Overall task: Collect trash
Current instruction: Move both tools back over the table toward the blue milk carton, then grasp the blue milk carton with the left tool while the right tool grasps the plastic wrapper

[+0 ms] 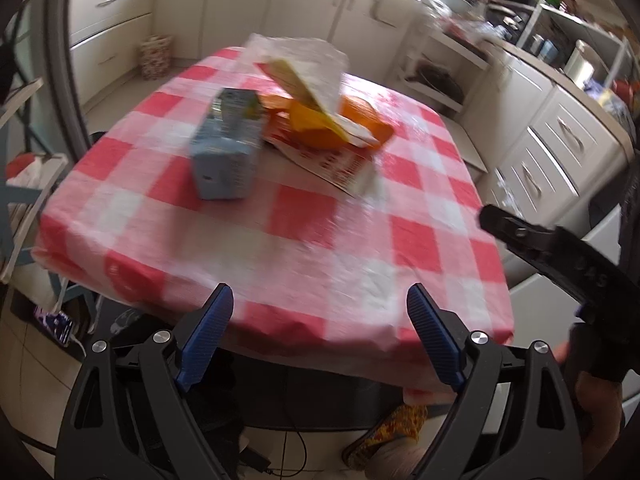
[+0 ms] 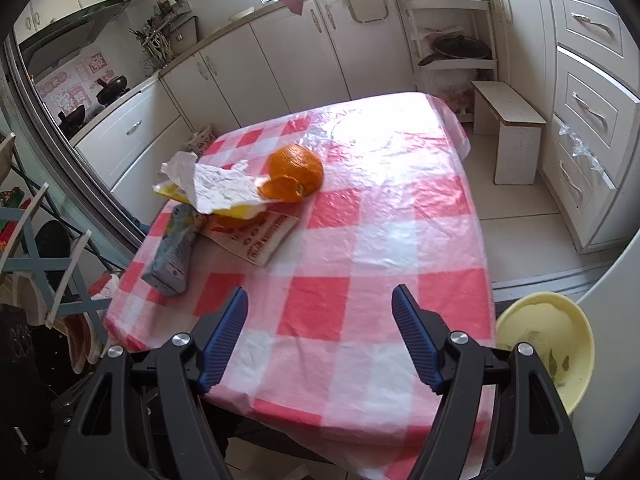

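Observation:
Trash lies on a table with a red-and-white checked cloth [image 2: 360, 248]: a blue-grey carton [image 1: 226, 148] [image 2: 172, 256], orange peel [image 2: 296, 172] [image 1: 328, 128], a crumpled white paper [image 2: 216, 184] over a yellow wrapper [image 2: 240, 211], and a red-printed flat packet [image 2: 260, 240] [image 1: 336, 164]. My left gripper [image 1: 320, 300] is open and empty above the table's near edge. My right gripper [image 2: 320, 304] is open and empty over the near part of the table, short of the trash. Part of the right gripper shows in the left wrist view [image 1: 548, 244].
A yellow bowl [image 2: 544, 348] with scraps sits below the table's right edge. White kitchen cabinets [image 2: 280, 52] surround the table. A small white stool [image 2: 512, 132] stands to the far right. A rack with cloths [image 2: 40, 264] is on the left.

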